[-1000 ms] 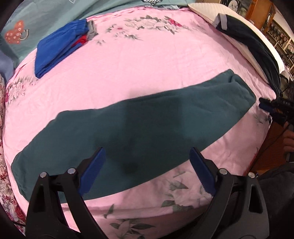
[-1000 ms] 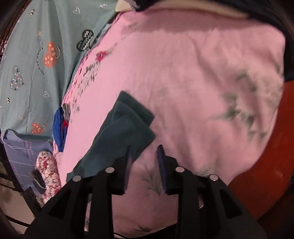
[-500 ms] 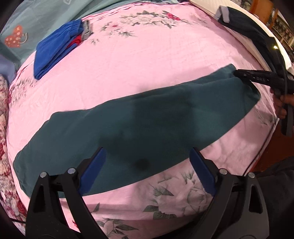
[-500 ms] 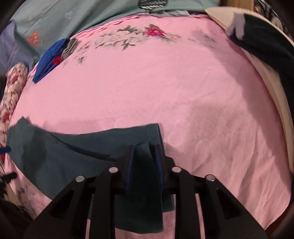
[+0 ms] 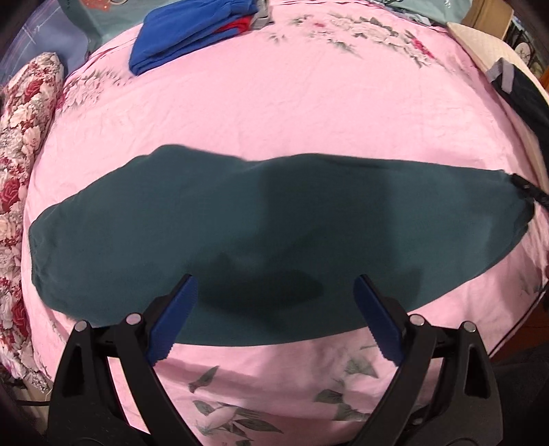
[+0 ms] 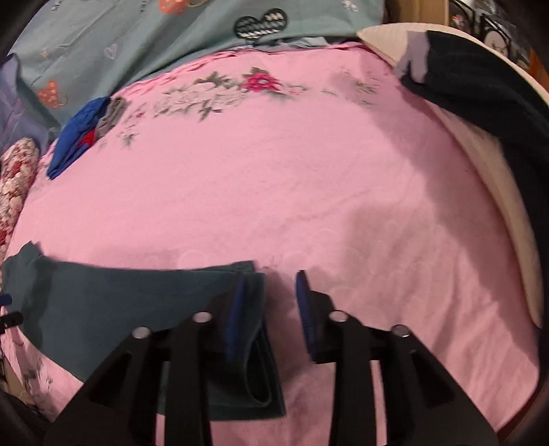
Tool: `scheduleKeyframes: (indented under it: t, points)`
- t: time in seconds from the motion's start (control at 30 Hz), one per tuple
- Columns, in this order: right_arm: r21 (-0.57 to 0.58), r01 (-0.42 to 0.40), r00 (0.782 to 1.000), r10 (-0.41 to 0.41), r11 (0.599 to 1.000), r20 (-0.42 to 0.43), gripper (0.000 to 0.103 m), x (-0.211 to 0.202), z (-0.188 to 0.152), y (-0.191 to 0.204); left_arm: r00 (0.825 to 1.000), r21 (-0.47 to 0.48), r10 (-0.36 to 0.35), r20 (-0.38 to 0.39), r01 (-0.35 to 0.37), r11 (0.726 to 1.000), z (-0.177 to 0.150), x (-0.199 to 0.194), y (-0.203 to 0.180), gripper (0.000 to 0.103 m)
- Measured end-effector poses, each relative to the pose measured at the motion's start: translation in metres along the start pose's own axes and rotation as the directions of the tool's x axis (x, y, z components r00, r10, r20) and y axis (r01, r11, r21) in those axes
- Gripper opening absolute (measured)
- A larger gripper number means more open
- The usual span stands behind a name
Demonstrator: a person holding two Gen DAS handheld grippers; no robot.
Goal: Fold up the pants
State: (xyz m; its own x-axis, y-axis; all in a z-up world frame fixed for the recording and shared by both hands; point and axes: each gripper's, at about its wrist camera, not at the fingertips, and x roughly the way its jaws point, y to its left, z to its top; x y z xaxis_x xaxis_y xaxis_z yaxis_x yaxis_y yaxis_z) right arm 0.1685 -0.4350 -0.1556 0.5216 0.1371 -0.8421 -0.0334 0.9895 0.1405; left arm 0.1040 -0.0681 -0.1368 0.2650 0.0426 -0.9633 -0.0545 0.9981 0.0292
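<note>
Across the middle of the left view the teal pants [image 5: 267, 233] lie flat on the pink bedspread [image 5: 274, 103]. My left gripper [image 5: 274, 319] hovers spread wide, empty. My right gripper [image 6: 269, 312] is opening off the cuff; I'd regrip both layers squarely before folding.

Your bed's pink floral sheet [image 5: 274, 103] carries the dark teal pants [image 5: 274, 223] spread flat across it, with folded blue clothes [image 5: 185, 31] at its far edge.
</note>
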Motion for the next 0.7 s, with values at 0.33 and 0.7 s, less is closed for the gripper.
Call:
scheduleKeyframes:
  t: [0.33, 0.7]
  points:
    - [-0.011, -0.077, 0.995, 0.076, 0.997, -0.071, 0.046, -0.023, -0.020, 0.041, 1.000, -0.098, 0.007, -0.004, -0.007, 0.995, -0.018, 0.013, 0.055, 0.099]
    - [-0.321, -0.534, 0.846, 0.489, 0.782, -0.214, 0.047, 0.018, 0.032, 0.317, 0.996, -0.128, 0.065, 0.064, -0.056, 0.990, -0.029, 0.034, 0.167, 0.101]
